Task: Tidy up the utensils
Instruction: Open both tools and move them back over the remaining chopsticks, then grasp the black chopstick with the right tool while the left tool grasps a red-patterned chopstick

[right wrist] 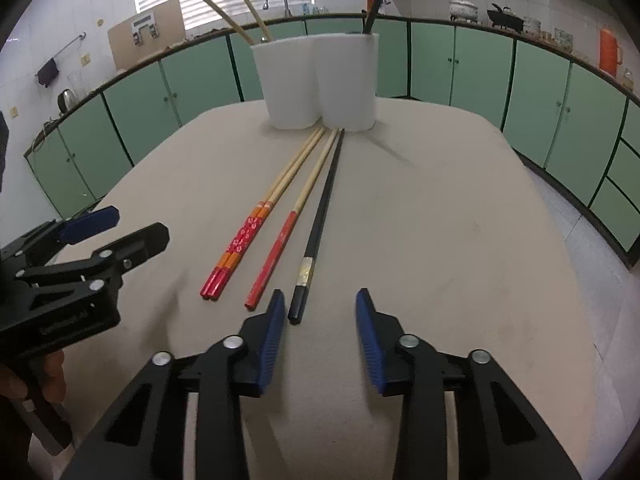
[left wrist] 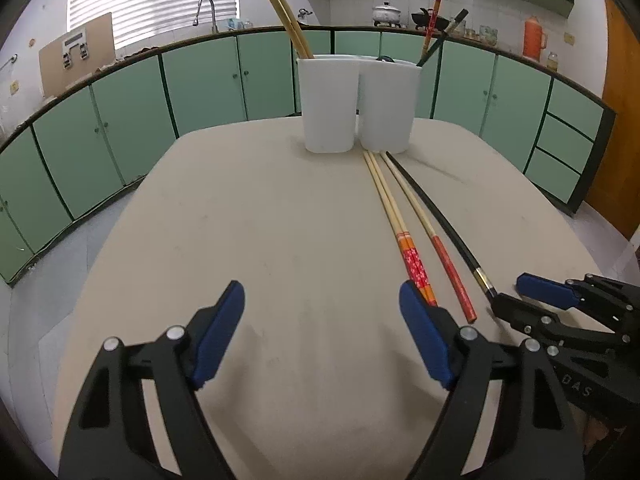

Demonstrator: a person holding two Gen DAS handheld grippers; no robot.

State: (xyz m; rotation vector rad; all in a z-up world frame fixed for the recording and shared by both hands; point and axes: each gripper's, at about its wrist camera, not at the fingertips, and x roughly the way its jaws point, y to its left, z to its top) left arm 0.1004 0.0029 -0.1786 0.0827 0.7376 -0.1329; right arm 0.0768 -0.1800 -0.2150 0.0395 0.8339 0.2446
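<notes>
A white two-compartment holder (left wrist: pixel 358 104) (right wrist: pixel 320 84) stands at the far side of the beige table (left wrist: pixel 260 240). Two plain wooden chopsticks stick out of its left compartment, a red and a black one out of its right. Lying on the table are a pair of red-and-orange-ended chopsticks (left wrist: pixel 396 228) (right wrist: pixel 256 224), a single red-ended chopstick (left wrist: pixel 436 244) (right wrist: pixel 288 224) and a black chopstick (left wrist: pixel 444 224) (right wrist: pixel 322 216). My left gripper (left wrist: pixel 322 300) is open and empty, left of them. My right gripper (right wrist: pixel 322 300) is open, just behind the black chopstick's end.
Green kitchen cabinets (left wrist: pixel 200 76) with a countertop ring the table. A sink tap (left wrist: pixel 208 12), pots (left wrist: pixel 386 14) and an orange flask (left wrist: pixel 534 38) stand on the counter. The right gripper shows in the left wrist view (left wrist: pixel 560 304).
</notes>
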